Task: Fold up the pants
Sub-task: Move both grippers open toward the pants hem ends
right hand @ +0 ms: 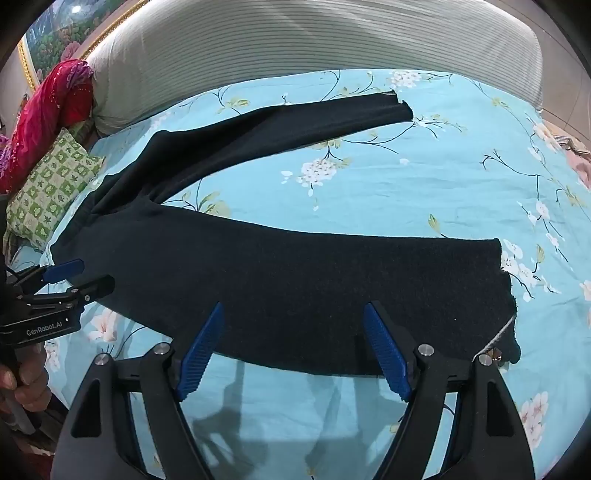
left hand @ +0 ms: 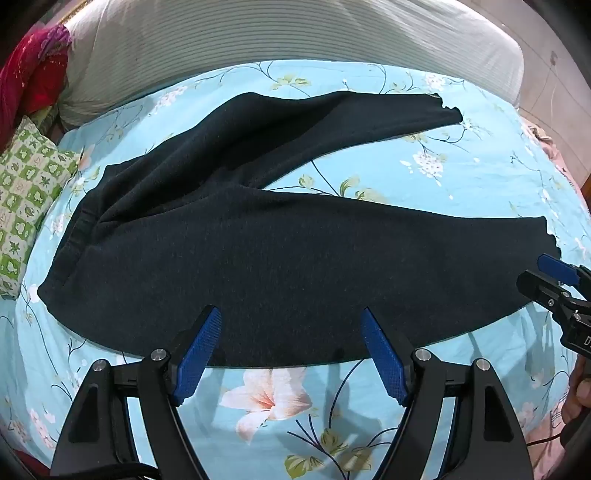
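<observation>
**Dark pants spread on the bed, both grippers wide above the near leg**

We see a bed [left hand: 480,177] covered by a light-blue floral sheet filling most of both wrist views, with a grey ribbed headboard [left hand: 295,33] curving across the top of the frame. On the sheet lie the dark navy pants [left hand: 258,258], spread flat across the middle of the frame: the waistband sits at the left, and the two legs fan out to the right, one reaching the upper right and the other lying across the lower centre, with blue sheet showing between them.

At the left edge we see a green-and-white patterned pillow [left hand: 26,195] and, above it, a red cloth [left hand: 33,74] in the upper left corner.

Our left gripper [left hand: 291,354] hangs at the bottom centre of its own view, its blue fingers [left hand: 197,358] spread well apart over the near edge of the lower leg, holding nothing. Our right gripper [right hand: 293,350] stands likewise in its view, fingers [right hand: 201,350] wide and empty above the same leg's near edge, close to the cuff at the right. We cannot tell whether either pair touches the cloth.
</observation>
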The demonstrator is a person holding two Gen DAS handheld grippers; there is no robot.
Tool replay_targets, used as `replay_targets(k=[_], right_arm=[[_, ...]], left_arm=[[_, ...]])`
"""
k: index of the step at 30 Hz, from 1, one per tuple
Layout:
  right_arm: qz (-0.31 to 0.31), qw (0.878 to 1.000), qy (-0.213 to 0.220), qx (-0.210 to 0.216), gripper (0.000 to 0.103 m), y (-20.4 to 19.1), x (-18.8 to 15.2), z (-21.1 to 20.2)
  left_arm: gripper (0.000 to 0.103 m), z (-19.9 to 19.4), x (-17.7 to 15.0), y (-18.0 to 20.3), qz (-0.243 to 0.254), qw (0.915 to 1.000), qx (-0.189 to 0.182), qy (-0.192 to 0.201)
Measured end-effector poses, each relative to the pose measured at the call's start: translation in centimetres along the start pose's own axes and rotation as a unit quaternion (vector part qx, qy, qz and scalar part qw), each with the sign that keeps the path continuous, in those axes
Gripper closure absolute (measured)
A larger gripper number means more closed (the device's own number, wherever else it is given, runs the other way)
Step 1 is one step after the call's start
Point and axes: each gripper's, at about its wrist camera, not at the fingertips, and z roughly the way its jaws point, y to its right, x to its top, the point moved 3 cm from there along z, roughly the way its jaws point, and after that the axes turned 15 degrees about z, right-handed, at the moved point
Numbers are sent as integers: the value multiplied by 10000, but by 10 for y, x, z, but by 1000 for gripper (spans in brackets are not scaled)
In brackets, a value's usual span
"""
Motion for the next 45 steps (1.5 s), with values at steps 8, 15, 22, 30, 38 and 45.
replay_targets(k=[8, 15, 22, 30, 38, 45], right_arm=[[9, 10000, -1, -17, 25, -5, 1, 0], [16, 10000, 10, -13, 25, -5, 0, 0], [37, 10000, -1, 0, 25, -2, 4, 4], [35, 10000, -9, -35, 25, 0, 5, 5], [56, 9999, -94, -92, 25, 2, 7, 9], [81, 9999, -112, -66, 25, 4, 8, 11]], left_arm=[[24, 2, -1, 2, -5, 10000, -20, -26], [24, 5, -2, 1, -14, 10000, -51, -57], [24, 9, -1, -1, -29, 9999, -82, -83], [24, 13, 1, -3, -52, 9998, -112, -127], [24, 16, 6, -3, -40, 9997, -175, -150], [24, 19, 9, -2, -17, 9996, -215, -161]])
